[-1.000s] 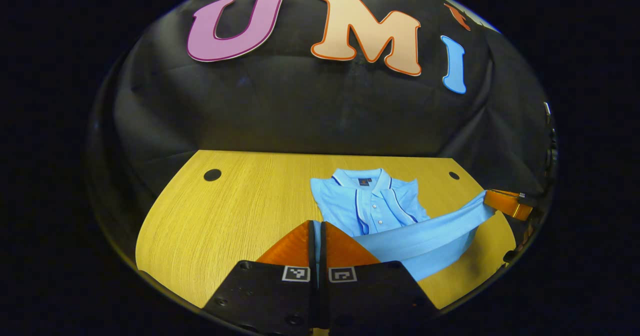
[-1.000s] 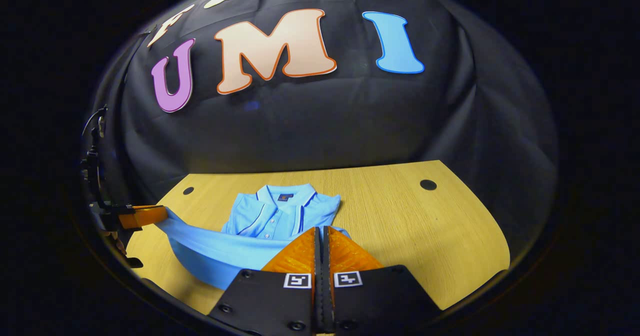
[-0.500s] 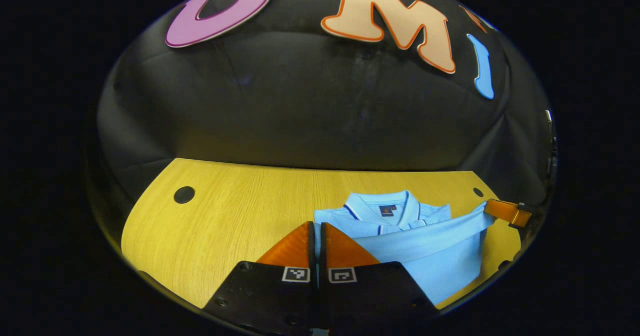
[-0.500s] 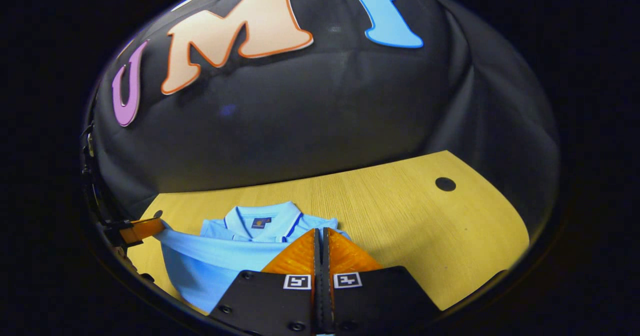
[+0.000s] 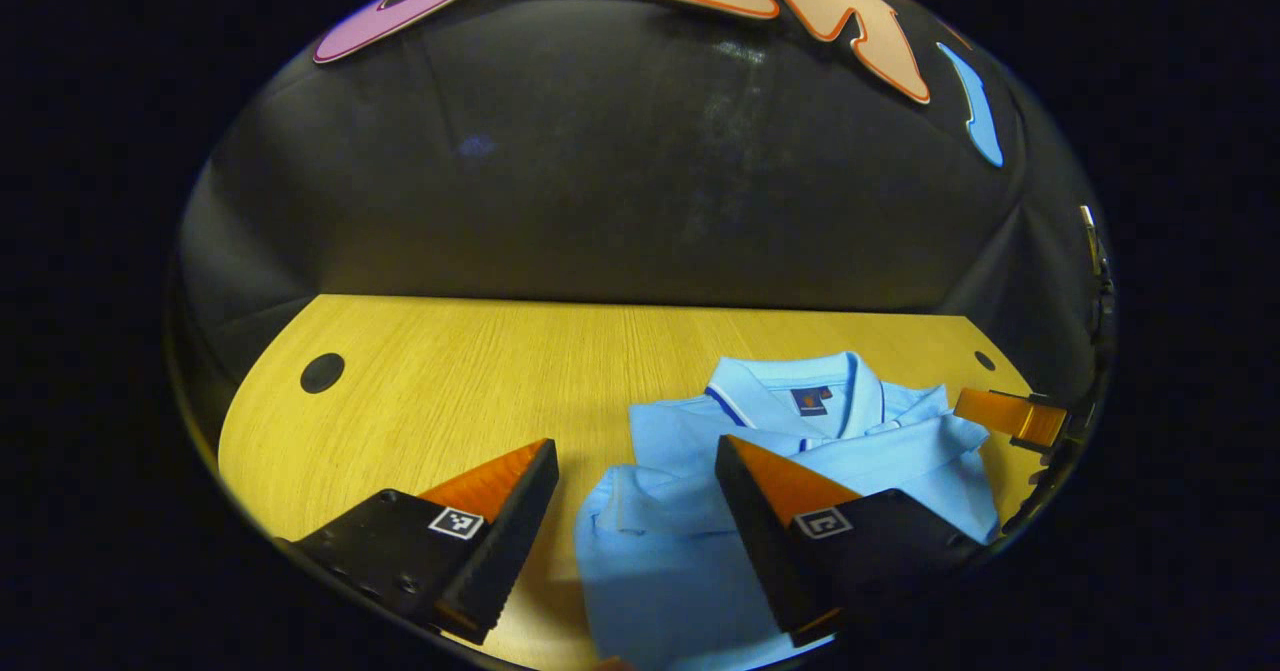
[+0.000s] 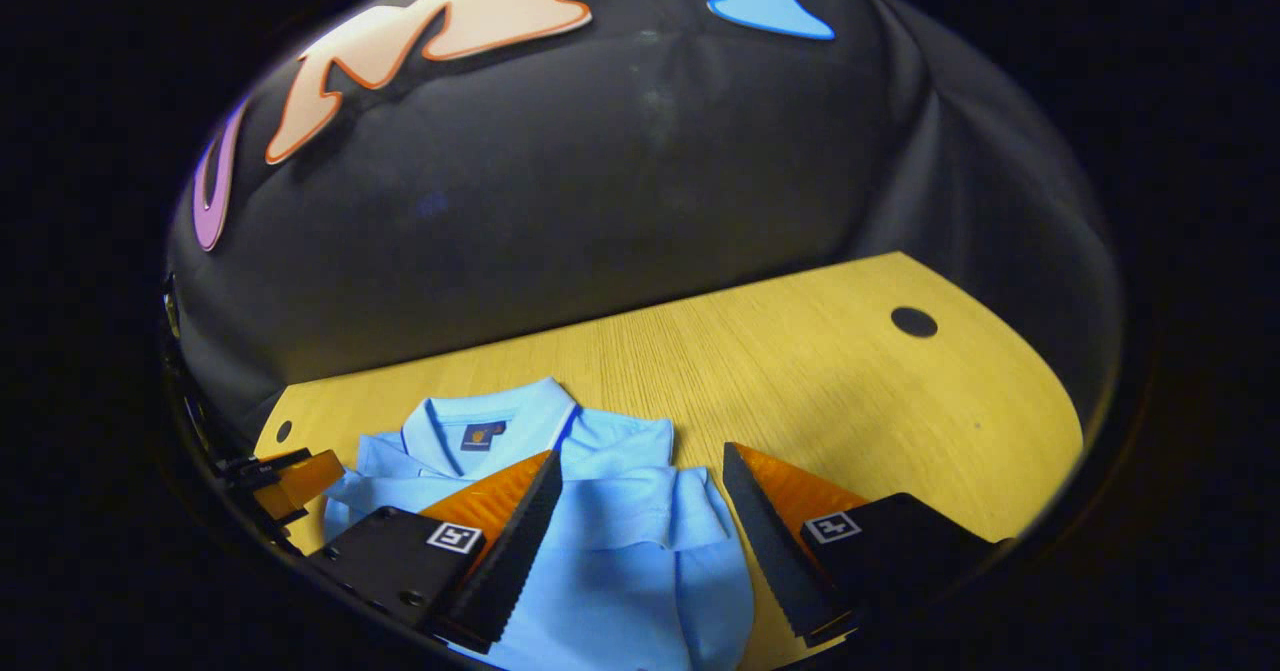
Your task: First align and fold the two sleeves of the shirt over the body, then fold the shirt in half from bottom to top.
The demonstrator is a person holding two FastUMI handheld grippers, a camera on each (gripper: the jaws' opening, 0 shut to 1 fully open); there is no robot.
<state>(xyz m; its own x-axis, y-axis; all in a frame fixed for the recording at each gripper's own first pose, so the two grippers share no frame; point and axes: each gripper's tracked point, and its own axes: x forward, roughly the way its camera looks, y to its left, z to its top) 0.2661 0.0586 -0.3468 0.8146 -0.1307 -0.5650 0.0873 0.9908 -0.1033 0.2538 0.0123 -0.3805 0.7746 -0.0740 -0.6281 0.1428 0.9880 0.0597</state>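
Finishing bottom-to-top fold: shirt (image 5: 700, 511) lies doubled on counter (image 5: 450, 371), both fingers spread; next, I pull clear.

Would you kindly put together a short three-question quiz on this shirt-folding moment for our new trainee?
1. True or false: the left gripper is clamped on the shirt.
2. Multiple choice: the shirt's collar lies (a) at the far end of the shirt, toward the booth wall, (b) under the right gripper, (c) hanging off the table.
3. Fill in: the folded-up bottom edge of the shirt lies just short of the ____.

Key
1. False: its jaws stand wide apart, with the shirt lying between and below them.
2. (a).
3. Collar: the collar remains uncovered.
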